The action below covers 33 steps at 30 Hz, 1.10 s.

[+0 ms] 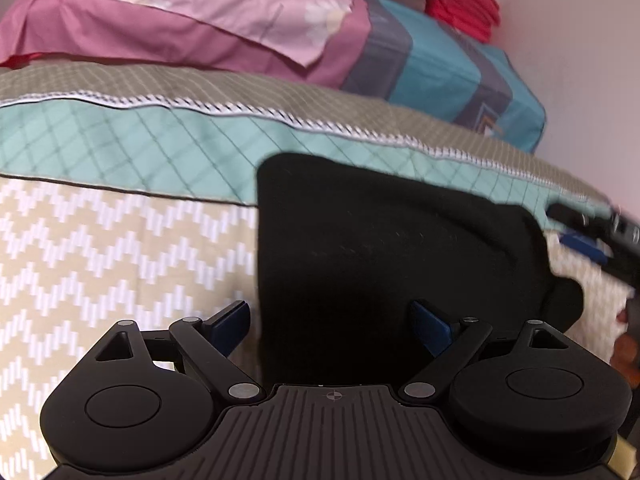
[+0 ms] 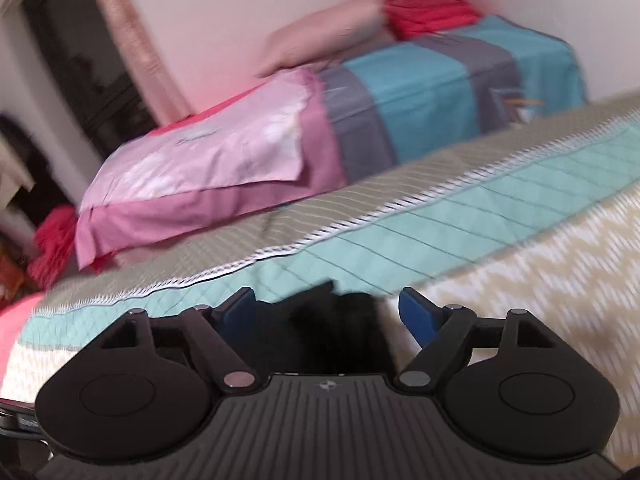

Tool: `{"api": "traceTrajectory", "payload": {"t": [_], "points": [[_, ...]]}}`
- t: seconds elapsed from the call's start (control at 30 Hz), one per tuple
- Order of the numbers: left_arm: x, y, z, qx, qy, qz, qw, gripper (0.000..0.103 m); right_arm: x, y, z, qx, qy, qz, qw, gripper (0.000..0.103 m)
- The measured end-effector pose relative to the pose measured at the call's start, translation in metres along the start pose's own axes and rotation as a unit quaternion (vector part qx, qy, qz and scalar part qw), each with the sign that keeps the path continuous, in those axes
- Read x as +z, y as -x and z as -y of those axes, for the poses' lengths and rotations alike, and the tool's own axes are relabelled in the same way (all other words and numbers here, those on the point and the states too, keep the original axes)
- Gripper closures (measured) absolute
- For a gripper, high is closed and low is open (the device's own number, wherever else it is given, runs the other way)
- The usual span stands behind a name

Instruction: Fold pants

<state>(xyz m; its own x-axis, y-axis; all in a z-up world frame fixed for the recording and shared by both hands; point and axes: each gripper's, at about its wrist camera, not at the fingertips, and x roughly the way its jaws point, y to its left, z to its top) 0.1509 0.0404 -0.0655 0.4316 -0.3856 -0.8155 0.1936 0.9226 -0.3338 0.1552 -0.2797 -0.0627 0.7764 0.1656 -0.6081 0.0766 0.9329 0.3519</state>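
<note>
The black pants (image 1: 380, 248) lie as a folded slab on the bed cover (image 1: 120, 248), filling the middle of the left wrist view. My left gripper (image 1: 332, 326) hovers open over their near left edge; its right finger is above the cloth, its left finger above the cover. At the pants' far right corner my right gripper (image 1: 572, 228) shows, blurred. In the right wrist view that gripper (image 2: 328, 312) stands open, with a bunched black corner of the pants (image 2: 332, 328) between its blue pads (image 2: 416, 312). The pads do not press on it.
A pink pillow (image 1: 192, 20) and a teal-and-grey striped pillow (image 1: 448, 64) lie at the head of the bed, against the wall. A red fluffy thing (image 1: 464, 4) sits on top of them. A teal quilted band (image 1: 120, 144) crosses the zigzag cover. A dark opening (image 2: 80, 60) stands far left.
</note>
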Motion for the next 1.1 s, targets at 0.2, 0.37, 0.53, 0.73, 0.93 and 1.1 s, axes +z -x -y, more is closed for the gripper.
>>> {"api": "traceTrajectory", "payload": {"t": [0.2,0.37,0.53,0.73,0.93,1.1], "points": [[-0.002,-0.011,0.005,0.0,-0.007,-0.01,0.9999,0.0,0.01,-0.036,0.019,-0.008,-0.049,-0.043,0.998,0.09],[0.004,-0.01,-0.003,-0.016,-0.006,-0.016,0.9997,0.0,0.003,-0.018,0.053,0.037,-0.146,-0.073,0.986,0.015],[0.013,-0.026,-0.019,-0.073,0.026,-0.031,0.9965,0.0,-0.026,-0.003,0.058,0.079,-0.126,-0.113,0.982,0.011],[0.011,-0.03,-0.016,-0.093,0.061,-0.046,0.9927,0.0,-0.041,-0.011,0.041,0.099,-0.07,-0.123,0.985,0.046],[-0.003,0.032,0.029,-0.073,0.002,0.002,0.9973,0.0,-0.031,0.029,0.044,0.172,-0.107,-0.11,0.973,0.057],[-0.027,0.088,0.056,-0.086,-0.028,0.018,0.9958,0.0,-0.034,0.096,0.032,0.191,-0.095,-0.09,0.973,0.057]]}}
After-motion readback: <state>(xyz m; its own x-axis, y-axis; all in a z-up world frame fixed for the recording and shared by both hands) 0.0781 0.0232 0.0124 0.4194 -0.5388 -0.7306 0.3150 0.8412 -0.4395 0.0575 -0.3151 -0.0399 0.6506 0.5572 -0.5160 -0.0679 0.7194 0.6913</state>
